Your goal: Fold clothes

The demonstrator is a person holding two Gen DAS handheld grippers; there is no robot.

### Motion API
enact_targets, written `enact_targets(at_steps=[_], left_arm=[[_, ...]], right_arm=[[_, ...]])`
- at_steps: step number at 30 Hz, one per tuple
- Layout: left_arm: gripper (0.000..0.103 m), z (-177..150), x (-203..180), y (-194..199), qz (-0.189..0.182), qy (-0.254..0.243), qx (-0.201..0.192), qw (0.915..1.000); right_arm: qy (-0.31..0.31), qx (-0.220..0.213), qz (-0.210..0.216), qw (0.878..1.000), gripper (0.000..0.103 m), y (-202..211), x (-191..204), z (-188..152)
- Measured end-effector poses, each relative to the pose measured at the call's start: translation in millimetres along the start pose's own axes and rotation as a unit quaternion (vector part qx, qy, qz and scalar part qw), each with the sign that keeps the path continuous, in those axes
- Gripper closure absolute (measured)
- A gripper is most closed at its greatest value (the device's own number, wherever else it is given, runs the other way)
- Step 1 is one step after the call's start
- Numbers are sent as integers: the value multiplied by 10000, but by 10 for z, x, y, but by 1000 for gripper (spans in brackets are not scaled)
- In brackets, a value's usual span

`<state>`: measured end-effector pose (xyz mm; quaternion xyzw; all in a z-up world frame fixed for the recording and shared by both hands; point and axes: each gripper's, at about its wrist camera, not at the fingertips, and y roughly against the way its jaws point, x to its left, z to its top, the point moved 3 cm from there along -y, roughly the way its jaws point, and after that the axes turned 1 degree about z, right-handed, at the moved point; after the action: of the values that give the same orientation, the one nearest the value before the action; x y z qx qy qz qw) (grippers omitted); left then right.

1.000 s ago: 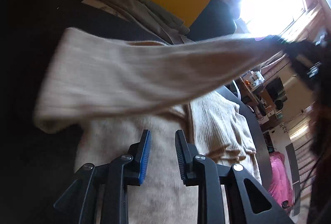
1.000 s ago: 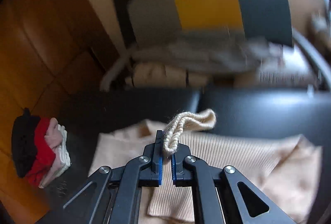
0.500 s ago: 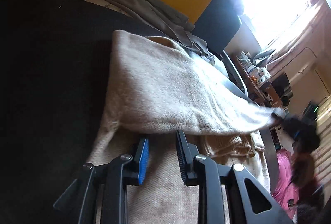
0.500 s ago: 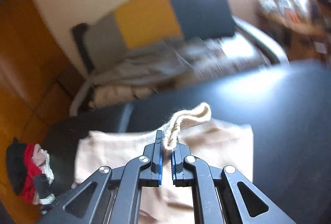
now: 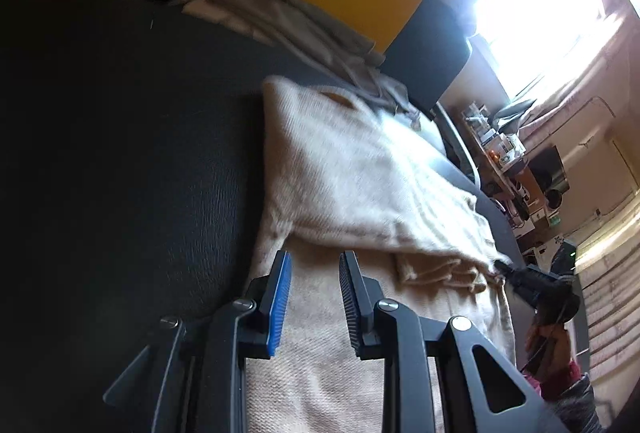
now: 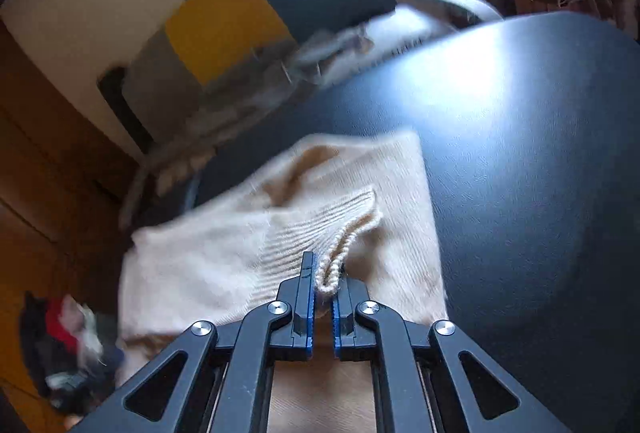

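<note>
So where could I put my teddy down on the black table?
Bare black table lies right of the cream sweater, and more on its other side in the left wrist view. It is crowded at the far edge by the grey clothes pile.

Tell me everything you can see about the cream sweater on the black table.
The cream sweater is a soft ribbed knit lying mostly flat on the black table. One sleeve is folded across the body. The right gripper is shut on the ribbed cuff, holding it just over the body. The left gripper hovers open above the lower part. Its neck opening faces the far edge.
</note>
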<state>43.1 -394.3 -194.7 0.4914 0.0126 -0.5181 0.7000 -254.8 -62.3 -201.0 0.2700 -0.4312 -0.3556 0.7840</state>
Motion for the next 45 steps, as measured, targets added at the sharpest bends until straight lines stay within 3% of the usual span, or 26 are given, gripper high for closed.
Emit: enact_targets(at_steps=[2, 6, 9, 12, 13, 15, 18, 27, 33, 36, 42, 45], left_arm=[[79, 78, -103, 79, 50, -237, -180, 9995], [76, 296, -391, -13, 190, -781, -385, 9960], [75, 460, -557, -228, 398, -1031, -465, 9928], [72, 562, -574, -532, 724, -1100, -294, 9908], [71, 543, -542, -637, 842, -1096, -112, 9903], [71, 443, -461, -800, 1129, -1151, 186, 9867], [69, 246, -397, -772, 1160, -1612, 126, 9800], [68, 46, -330, -595, 1493, -1823, 24, 9718], [68, 244, -211, -706, 1465, -1814, -74, 9724], [67, 419, -221, -824, 1728, -1997, -70, 9645], [66, 254, -158, -314, 1573, -1688, -109, 9730], [65, 172, -127, -59, 1496, -1533, -129, 9767]], right_arm=[[2, 139, -200, 9997, 81, -48, -57, -56], [420, -520, -759, 9949, 75, 233, 68, -14], [1186, -766, -700, 9875, 61, 308, 485, 26], [1909, -572, -725, 9772, 41, 55, 883, -73], [2072, -450, -742, 9745, 39, -72, 974, -128], [2318, -249, -767, 9694, 39, -296, 1111, -237], [2124, -282, -754, 9739, 37, -413, 974, -396], [2216, -248, -670, 9725, 33, -374, 948, -616], [2316, -239, -839, 9689, 29, -515, 1028, -635], [2161, -251, -870, 9722, 28, -543, 1065, -634], [2083, -221, -767, 9748, 28, -469, 1209, -649], [1917, -190, -290, 9808, 17, -204, 1118, -694]])
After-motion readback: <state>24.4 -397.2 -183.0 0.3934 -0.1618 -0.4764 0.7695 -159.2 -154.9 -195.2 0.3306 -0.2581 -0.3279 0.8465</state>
